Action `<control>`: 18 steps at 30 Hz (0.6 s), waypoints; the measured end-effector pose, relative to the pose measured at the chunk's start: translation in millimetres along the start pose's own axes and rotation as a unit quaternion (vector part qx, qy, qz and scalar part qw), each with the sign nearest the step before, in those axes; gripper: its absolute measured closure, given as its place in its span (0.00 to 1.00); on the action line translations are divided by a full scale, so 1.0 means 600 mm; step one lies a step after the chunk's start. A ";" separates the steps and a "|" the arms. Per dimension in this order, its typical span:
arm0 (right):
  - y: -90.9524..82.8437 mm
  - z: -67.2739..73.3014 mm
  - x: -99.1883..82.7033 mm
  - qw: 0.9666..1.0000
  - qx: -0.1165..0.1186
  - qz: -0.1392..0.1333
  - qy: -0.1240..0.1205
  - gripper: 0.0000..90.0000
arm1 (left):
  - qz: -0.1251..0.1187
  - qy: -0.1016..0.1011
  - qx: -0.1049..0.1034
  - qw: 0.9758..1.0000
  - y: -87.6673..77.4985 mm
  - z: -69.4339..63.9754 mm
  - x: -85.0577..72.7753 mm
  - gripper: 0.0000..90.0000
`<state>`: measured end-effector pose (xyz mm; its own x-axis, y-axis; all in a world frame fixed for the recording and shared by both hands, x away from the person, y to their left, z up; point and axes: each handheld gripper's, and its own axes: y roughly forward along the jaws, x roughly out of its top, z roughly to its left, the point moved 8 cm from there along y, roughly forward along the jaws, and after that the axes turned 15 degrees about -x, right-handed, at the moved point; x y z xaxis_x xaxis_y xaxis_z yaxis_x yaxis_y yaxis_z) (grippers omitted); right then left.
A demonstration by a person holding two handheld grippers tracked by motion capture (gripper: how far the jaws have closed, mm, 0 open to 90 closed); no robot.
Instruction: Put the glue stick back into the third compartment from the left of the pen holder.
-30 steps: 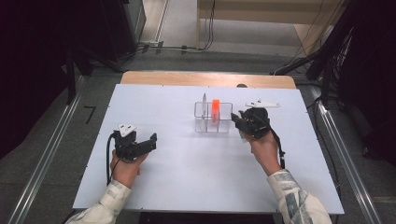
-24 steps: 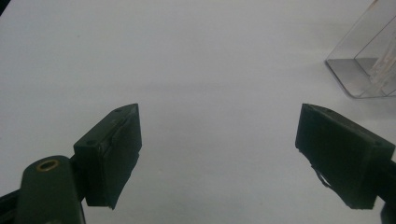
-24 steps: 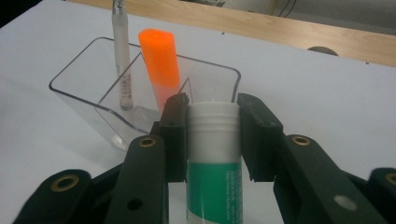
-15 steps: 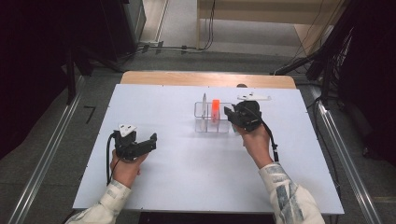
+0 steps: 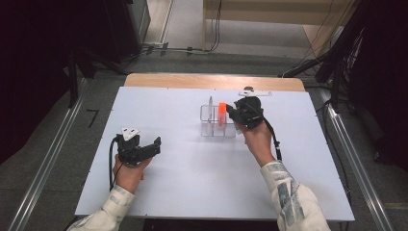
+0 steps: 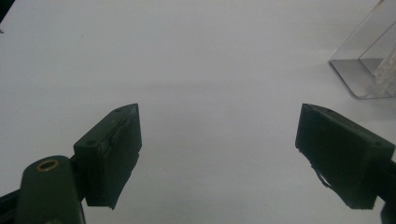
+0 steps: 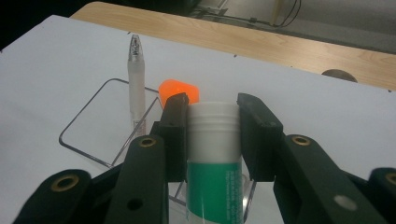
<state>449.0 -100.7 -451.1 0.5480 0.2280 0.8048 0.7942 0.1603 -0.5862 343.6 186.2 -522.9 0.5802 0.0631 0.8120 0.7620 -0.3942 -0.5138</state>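
Observation:
My right gripper [image 7: 212, 109] is shut on a white-capped tube with a green label [image 7: 214, 172], held upright. In the high view the right gripper [image 5: 232, 113] sits at the right end of a clear plastic organizer [image 5: 211, 126]. An orange-capped item [image 5: 222, 111] stands in that organizer just beyond the tube, and a frosted pen [image 7: 137, 79] stands in a compartment further left. My left gripper [image 5: 156, 143] rests low over the white tabletop [image 5: 192, 192] at the left, open with nothing between its jaws [image 6: 219, 140]. The organizer's corner [image 6: 359, 70] lies far off to its upper right.
A wooden strip [image 5: 192, 81] runs along the table's far edge. A flat white piece [image 5: 255, 93] and a small dark round thing [image 7: 339, 75] lie behind the right gripper. Metal rails flank the table on both sides.
My right hand has carried the tube leftward and a little away from the person, from beside the organizer to its right end. The left hand has kept still.

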 end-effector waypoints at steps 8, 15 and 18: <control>0.009 -0.001 0.007 1.000 -0.004 0.001 0.002 0.71 | -0.001 0.000 -0.001 1.000 0.000 -0.001 0.000 0.16; 0.019 -0.001 0.018 1.000 -0.010 0.002 0.004 0.71 | 0.000 -0.001 -0.003 1.000 -0.001 -0.001 0.000 0.16; 0.023 -0.003 0.021 1.000 -0.012 0.002 0.006 0.71 | -0.001 -0.002 -0.003 1.000 -0.001 0.000 0.000 0.16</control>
<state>467.4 -97.4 -448.7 0.5546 0.2169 0.8034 0.7979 0.1352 -0.5874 343.3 186.2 -522.6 0.5798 0.0685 0.8118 0.7614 -0.4001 -0.5100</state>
